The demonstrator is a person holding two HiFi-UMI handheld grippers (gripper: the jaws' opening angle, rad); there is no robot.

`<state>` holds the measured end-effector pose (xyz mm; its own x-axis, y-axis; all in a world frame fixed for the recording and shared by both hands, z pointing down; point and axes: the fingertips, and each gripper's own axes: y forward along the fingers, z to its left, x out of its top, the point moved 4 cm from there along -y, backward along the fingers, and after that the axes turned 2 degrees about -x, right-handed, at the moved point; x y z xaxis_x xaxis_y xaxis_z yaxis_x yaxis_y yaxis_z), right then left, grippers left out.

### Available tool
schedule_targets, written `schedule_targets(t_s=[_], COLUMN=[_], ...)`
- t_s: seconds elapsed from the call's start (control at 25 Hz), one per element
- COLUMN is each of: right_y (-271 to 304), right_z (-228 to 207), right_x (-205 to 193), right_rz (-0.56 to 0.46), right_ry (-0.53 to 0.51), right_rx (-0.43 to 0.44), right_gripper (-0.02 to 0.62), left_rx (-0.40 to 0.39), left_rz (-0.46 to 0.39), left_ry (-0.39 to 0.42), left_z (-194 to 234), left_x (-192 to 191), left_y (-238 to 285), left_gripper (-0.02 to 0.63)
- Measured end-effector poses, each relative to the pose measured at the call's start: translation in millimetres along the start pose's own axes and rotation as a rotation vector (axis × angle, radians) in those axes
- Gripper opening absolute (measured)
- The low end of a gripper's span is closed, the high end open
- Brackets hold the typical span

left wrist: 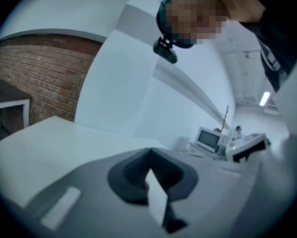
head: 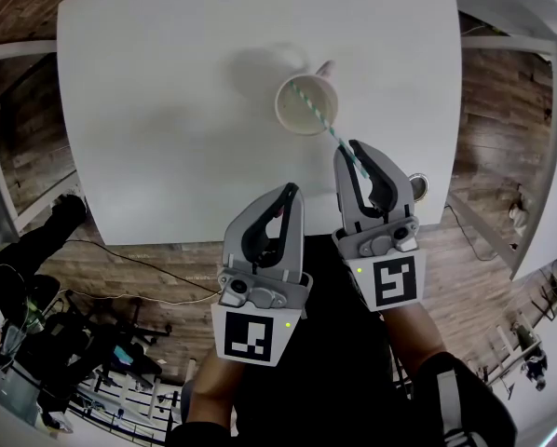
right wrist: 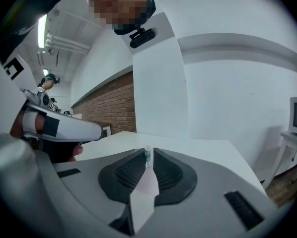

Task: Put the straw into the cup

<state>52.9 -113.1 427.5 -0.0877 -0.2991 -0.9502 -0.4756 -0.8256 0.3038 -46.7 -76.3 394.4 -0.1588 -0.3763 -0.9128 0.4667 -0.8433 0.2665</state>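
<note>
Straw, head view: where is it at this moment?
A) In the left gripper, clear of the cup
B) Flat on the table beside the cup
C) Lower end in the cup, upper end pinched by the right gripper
C: the straw slants up from inside the cup to the right gripper, whose jaws are closed on its tip.
</note>
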Motion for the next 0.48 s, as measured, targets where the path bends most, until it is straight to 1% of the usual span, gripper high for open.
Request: schedule_targets(t_s=[0.32, 0.4, 0.48], right_y=[-8, -12, -17], right_z=[4, 8, 11], right_x=[9, 16, 25], right_rz=[-0.028, -0.04, -0.057], right_ry=[-0.014, -0.018, -0.025], right_rx=[0.006, 0.013, 0.015], right_gripper=[0.026, 0.043, 0.074], left_rx=[0.002, 0.002, 0.002], left_rz=[-0.017, -0.029, -0.043], left_ry=[0.009, 0.013, 0.017], left_z=[-3, -4, -5], left_x=[5, 8, 12], left_y=[-8, -13, -16], left_gripper=[0.004, 0.004, 0.004])
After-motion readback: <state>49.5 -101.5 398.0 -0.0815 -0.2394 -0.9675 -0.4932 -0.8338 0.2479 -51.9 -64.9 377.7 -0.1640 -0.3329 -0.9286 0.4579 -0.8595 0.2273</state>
